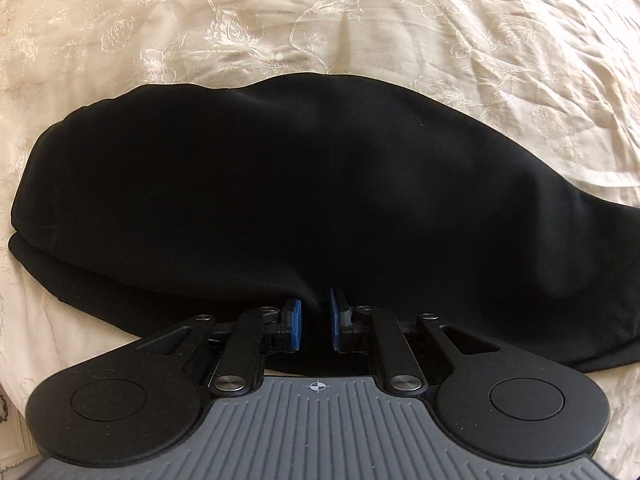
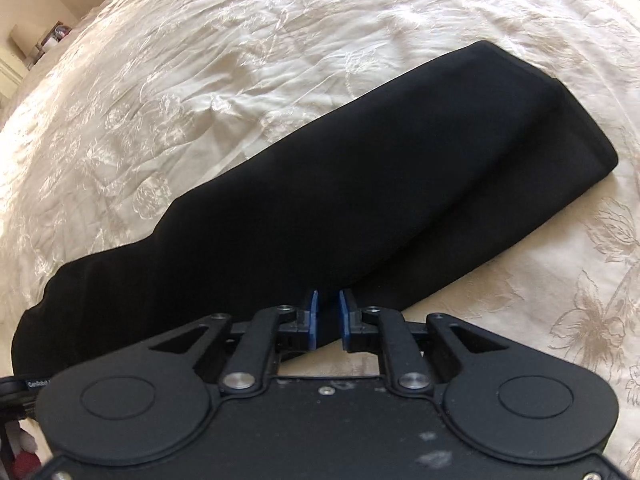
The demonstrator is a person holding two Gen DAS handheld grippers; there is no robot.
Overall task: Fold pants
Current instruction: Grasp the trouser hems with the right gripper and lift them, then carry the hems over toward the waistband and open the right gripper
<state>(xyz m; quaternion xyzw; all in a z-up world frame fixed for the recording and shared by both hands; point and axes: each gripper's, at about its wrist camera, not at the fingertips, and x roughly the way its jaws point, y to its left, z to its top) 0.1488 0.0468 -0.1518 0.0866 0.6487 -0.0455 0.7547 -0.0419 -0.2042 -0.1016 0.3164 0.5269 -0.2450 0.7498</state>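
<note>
Black pants lie folded lengthwise on a cream embroidered bedspread. In the left wrist view they fill the middle, with a rounded folded end at the left. My left gripper is shut on a fold of the near edge of the pants, with its blue pads pinching the cloth. In the right wrist view the pants run from lower left to a squared end at upper right. My right gripper is also shut on the near edge of the pants, with cloth between its blue pads.
The bedspread stretches around the pants on all sides. At the far left of the right wrist view a shelf with small items stands beyond the bed's edge. Something red and white shows at the bottom left.
</note>
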